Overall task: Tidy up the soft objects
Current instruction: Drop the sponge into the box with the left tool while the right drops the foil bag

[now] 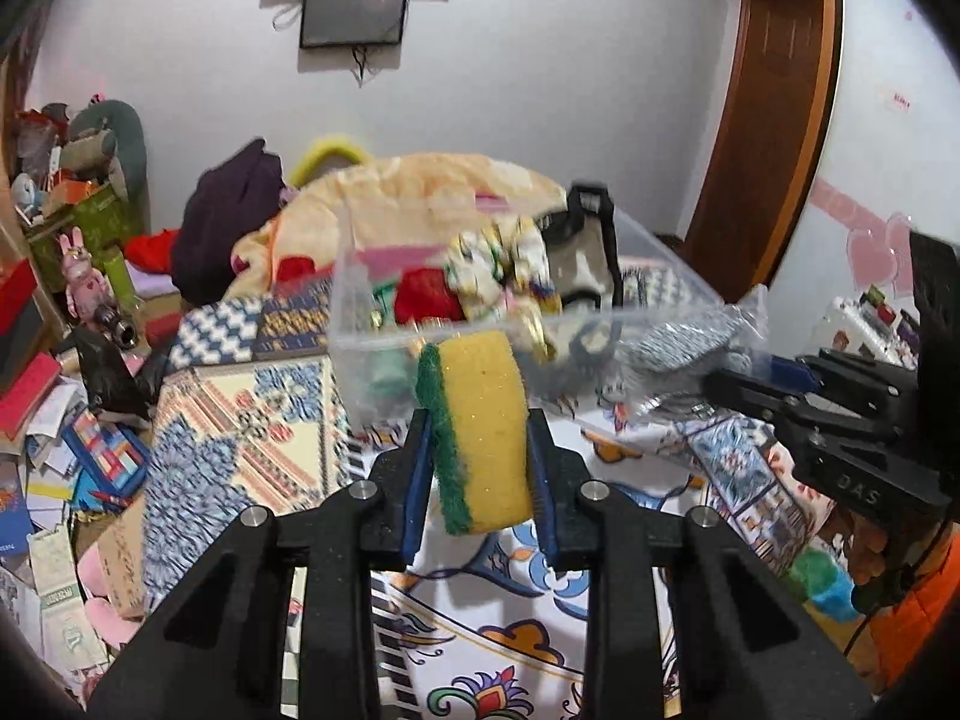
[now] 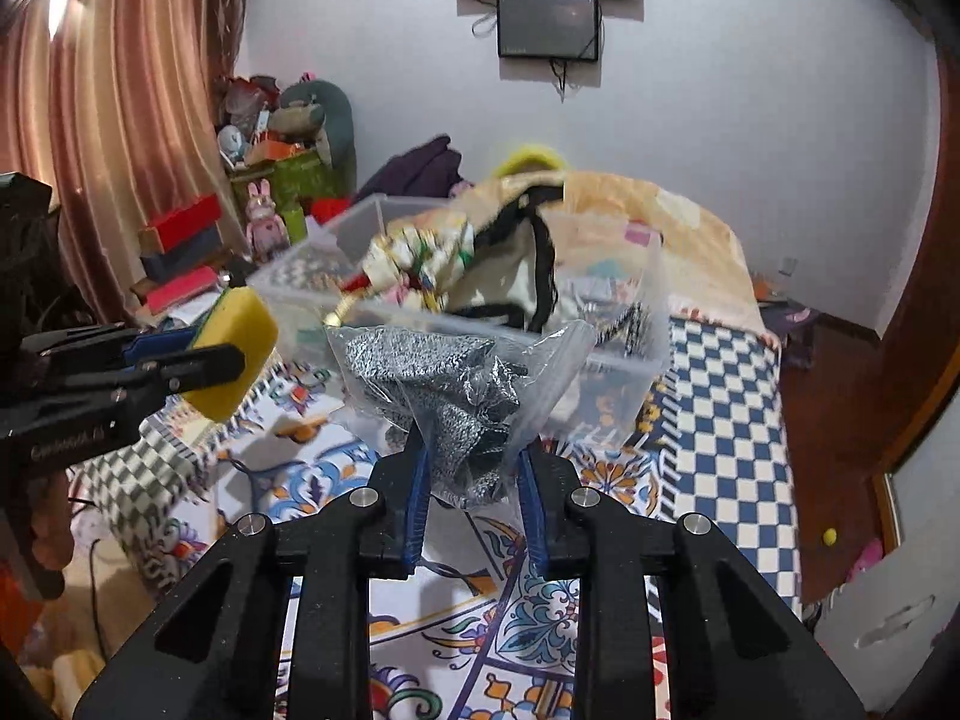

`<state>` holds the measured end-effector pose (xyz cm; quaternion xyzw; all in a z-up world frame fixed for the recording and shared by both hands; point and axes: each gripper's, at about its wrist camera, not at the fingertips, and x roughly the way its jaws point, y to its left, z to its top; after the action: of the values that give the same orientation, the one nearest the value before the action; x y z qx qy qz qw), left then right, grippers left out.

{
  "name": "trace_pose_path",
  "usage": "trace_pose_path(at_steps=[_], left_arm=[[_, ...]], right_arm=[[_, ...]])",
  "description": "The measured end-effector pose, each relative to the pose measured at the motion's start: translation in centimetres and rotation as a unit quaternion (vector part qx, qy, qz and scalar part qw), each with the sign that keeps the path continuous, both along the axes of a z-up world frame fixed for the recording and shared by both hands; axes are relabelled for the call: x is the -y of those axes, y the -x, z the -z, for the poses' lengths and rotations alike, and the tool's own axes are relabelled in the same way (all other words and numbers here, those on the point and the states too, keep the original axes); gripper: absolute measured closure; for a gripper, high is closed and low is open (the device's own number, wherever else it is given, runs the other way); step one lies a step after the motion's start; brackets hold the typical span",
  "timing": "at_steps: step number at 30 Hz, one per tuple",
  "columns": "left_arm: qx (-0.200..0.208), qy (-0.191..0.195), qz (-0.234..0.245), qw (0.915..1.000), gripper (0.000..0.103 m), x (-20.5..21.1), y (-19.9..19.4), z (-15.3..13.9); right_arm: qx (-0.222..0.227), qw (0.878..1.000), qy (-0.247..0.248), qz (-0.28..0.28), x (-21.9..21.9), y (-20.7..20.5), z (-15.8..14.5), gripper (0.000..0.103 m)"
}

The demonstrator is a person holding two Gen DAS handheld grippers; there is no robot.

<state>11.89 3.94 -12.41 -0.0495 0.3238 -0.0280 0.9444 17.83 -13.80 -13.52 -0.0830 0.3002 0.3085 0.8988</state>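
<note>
My left gripper (image 1: 478, 450) is shut on a yellow sponge with a green scrub side (image 1: 480, 426), held above the bed just in front of a clear plastic bin (image 1: 372, 354). The sponge also shows in the right wrist view (image 2: 240, 354), at the left. My right gripper (image 2: 472, 468) is shut on a clear bag of grey knitted fabric (image 2: 444, 384), held up in front of the bin (image 2: 624, 360). The bag also shows in the left wrist view (image 1: 678, 342), at the right. The bin holds a patterned cloth bundle (image 1: 498, 264), a red item (image 1: 423, 294) and a black-trimmed garment (image 2: 516, 276).
The bin stands on a bed with a patterned cover (image 1: 252, 420). A peach blanket (image 1: 420, 180) is heaped behind it. Clutter of books and boxes (image 1: 54, 420) lies to the left. A wooden door (image 1: 762, 114) is on the right. A screen (image 2: 546, 24) hangs on the wall.
</note>
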Motion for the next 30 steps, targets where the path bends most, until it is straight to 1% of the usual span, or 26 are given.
trace_pose_path(at_steps=[4,10,16,22,27,30], left_arm=[[0.024,-0.005,-0.003,0.9997,0.074,0.1,-0.4,-1.7],[0.053,-0.017,-0.007,0.9984,0.074,0.1,-1.5,-3.8],[0.068,-0.021,-0.016,0.9973,0.074,-0.3,-3.4,-4.7],[0.065,-0.023,-0.032,0.9971,0.074,-1.1,-5.7,-4.3],[0.045,-0.026,-0.044,0.9977,0.074,-1.6,-8.0,-2.9],[0.029,-0.026,-0.047,0.9982,0.074,-1.6,-9.3,-1.8]], right_arm=[[0.022,1.000,-0.016,0.000,0.3,0.5,-1.6,0.079],[0.052,0.998,-0.023,0.010,0.3,-0.1,-3.2,0.079],[0.072,0.996,-0.035,0.029,0.4,-1.2,-4.5,0.079],[0.077,0.995,-0.039,0.050,0.2,-3.4,-4.8,0.079],[0.056,0.996,-0.034,0.056,-0.6,-5.4,-3.7,0.079],[0.032,0.998,-0.035,0.046,-1.3,-6.5,-2.7,0.079]])
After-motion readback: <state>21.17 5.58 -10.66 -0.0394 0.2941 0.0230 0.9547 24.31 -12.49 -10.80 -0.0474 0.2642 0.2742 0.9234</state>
